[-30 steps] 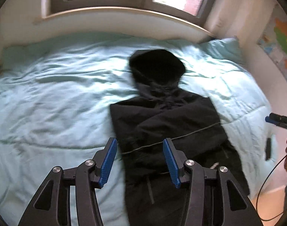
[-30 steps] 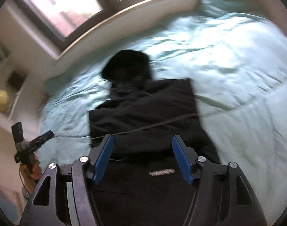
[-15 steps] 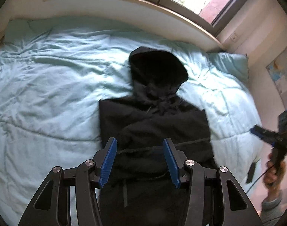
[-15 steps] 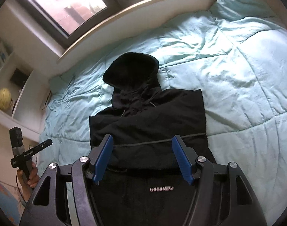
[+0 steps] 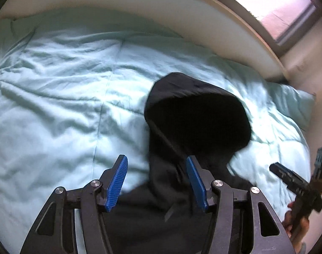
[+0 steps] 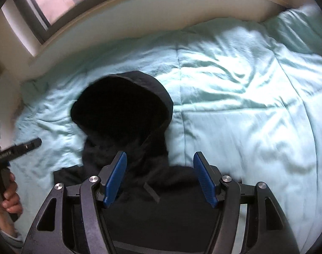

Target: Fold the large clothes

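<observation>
Left gripper (image 5: 156, 182): jaws spread wide, holding nothing; now over the neck of the hoodie, further up the bed than half a second ago.
Hoodie (image 5: 194, 127): black, lying flat on the light-blue duvet (image 5: 65, 105), hood toward the bed's headboard edge; the folded body has dropped out of view below both grippers.
Right gripper (image 6: 159, 180): jaws likewise released, empty, also advanced to the hood's base.
</observation>
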Motion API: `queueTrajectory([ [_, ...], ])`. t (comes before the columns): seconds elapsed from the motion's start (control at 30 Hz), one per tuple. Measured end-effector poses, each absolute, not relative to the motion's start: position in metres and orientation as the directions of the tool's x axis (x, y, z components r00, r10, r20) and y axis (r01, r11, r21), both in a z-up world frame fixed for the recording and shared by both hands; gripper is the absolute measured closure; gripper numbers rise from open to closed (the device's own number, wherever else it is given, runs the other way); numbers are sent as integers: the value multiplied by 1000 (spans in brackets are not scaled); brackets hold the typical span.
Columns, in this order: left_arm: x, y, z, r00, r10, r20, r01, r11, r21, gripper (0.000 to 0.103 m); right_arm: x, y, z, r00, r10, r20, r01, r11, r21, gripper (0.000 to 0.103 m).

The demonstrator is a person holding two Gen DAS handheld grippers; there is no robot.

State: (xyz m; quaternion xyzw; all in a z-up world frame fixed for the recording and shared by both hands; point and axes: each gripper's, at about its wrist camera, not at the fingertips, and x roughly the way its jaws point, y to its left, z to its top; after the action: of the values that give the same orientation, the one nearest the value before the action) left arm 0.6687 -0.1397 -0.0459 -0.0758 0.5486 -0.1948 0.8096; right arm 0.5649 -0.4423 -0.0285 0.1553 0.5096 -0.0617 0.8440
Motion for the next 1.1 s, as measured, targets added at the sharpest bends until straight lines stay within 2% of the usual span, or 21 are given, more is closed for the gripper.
queueTrajectory([
  [0.23,726,-174,-102,302,-347,-888,213,932,-292,44,635,-446,-87,422,-26,-906,260,961,93,34],
  [0.27,730,-178,-107,305,-331,-893,216,937,-274,45,642,-447,-96,410,-38,-911,263,962,78,40],
  [0.3,734,-182,-112,315,-309,-897,216,944,-249,68,649,-449,-104,398,-33,-917,262,962,79,65],
  [0.33,740,-182,-116,315,-312,-896,220,943,-251,94,652,-451,-109,389,-19,-921,259,962,89,79],
  [0.37,742,-177,-117,301,-344,-890,213,933,-289,94,652,-456,-111,393,-10,-920,268,958,104,93],
  [0.53,705,-113,-87,334,-580,-743,214,814,-540,95,606,-478,-84,526,84,-847,252,935,249,95],
  [0.6,698,-106,-99,319,-562,-763,195,827,-528,94,595,-473,-94,520,119,-846,226,936,270,95],
  [0.7,714,-122,-168,192,-412,-891,141,910,-390,94,607,-451,-136,432,89,-898,188,964,186,95],
  [0.77,721,-131,-194,161,-403,-901,131,914,-385,92,622,-453,-179,342,131,-931,212,954,213,95],
  [0.83,722,-131,-188,199,-426,-883,135,904,-406,91,627,-463,-195,331,192,-924,243,929,280,95],
  [0.9,713,-129,-170,229,-428,-874,191,901,-390,90,627,-467,-185,338,207,-918,220,931,291,94],
  [0.97,698,-122,-149,279,-422,-863,245,900,-361,76,618,-466,-167,353,187,-917,170,951,259,90],
  [1.0,689,-117,-137,311,-408,-858,262,905,-335,64,610,-466,-155,361,179,-915,140,960,243,85],
  [1.03,678,-111,-123,350,-390,-852,282,911,-302,57,602,-466,-145,369,176,-913,120,965,235,81],
  [1.1,662,-107,-97,415,-377,-828,316,913,-257,55,589,-468,-124,410,168,-897,94,970,225,69],
])
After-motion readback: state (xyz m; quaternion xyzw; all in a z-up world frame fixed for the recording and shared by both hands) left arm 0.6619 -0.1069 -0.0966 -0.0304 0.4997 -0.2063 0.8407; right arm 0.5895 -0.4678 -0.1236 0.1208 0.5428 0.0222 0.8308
